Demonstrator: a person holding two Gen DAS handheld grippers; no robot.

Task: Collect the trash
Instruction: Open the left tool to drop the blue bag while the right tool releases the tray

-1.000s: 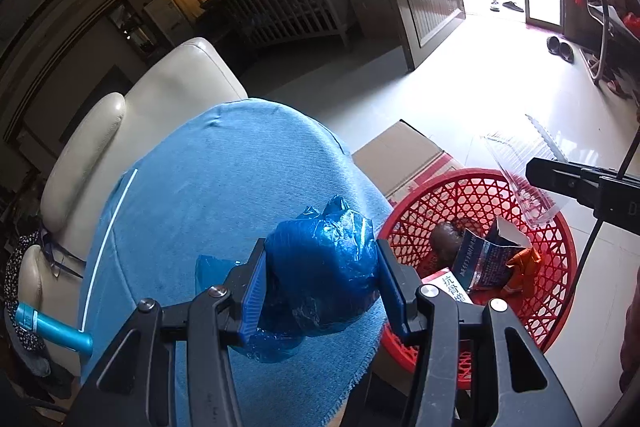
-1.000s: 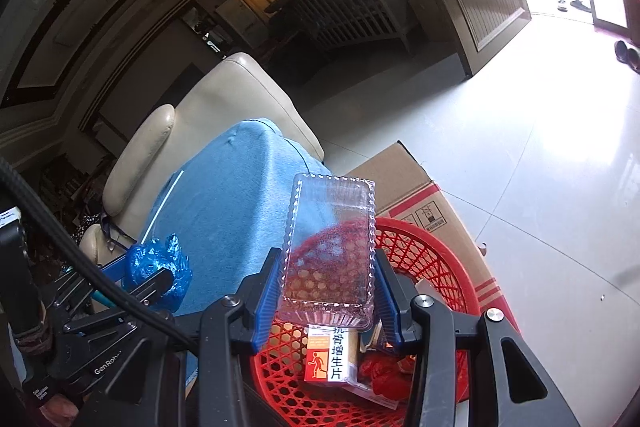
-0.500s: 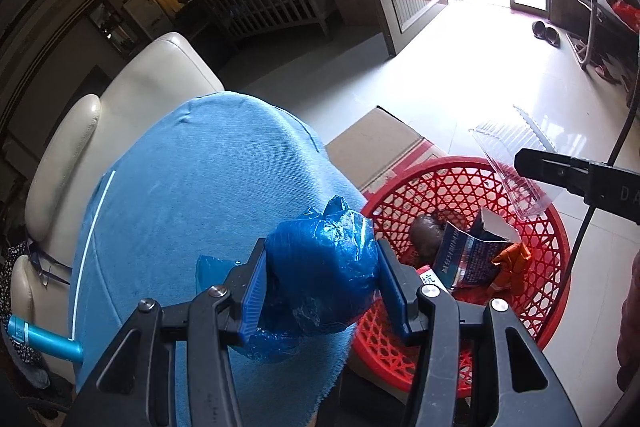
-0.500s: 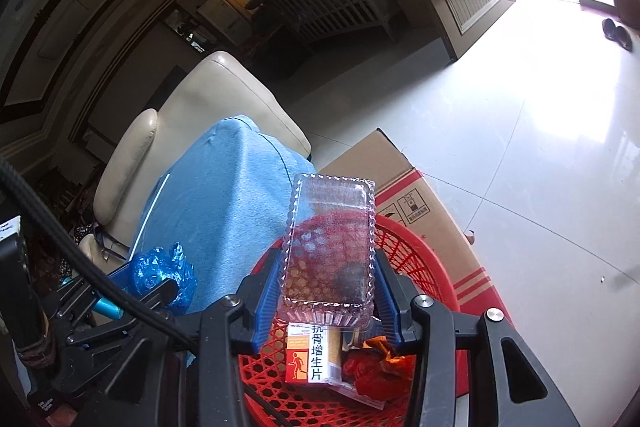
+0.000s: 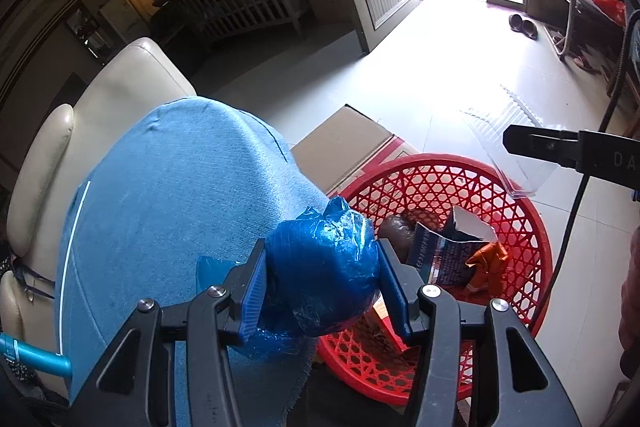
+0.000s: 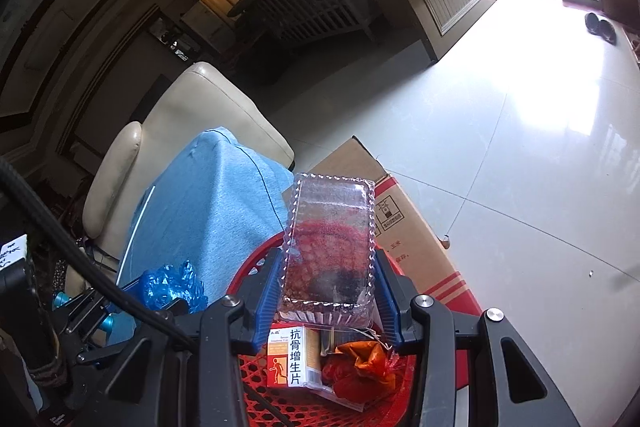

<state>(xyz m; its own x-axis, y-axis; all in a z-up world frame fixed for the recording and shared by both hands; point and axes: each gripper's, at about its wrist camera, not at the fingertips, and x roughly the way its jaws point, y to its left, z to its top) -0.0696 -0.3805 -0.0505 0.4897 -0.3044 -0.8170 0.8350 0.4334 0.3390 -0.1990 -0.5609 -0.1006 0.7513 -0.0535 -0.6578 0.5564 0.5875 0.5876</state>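
2 grippers, 2 loads. Left gripper: jaws partly spread, blue pads pressed on either side of a crumpled blue plastic bag; a loose tail of film hangs out past the left pad. Right gripper: jaws narrower, clamped on the long sides of a clear plastic tray, which stands up and away from the fingers, near end seated between the pads.

Outward: red mesh basket sits on the floor below both. Right load is over the basket; through the tray the red weave shows. Left load hangs over the edge of the blue cloth draped on the cream armchair, just short of the near rim of the basket. Already in the basket: a medicine box, orange wrapper, torn dark carton. A flat cardboard box lies beside the far rim.

Step in hand, as I judge it: carry both pieces over the basket and drop them.

Doing it well:
- Left needs to shift further toward the basket centre before letting go; released here, the bag could land on the cloth or the rim.
- Bag is light and clingy; open wide, expect it to stick to 1 pad.
- Tray is long and stiff; tip its far end down so it falls inside and does not bridge the rim.
- Keep the 2 tools apart over the opening.
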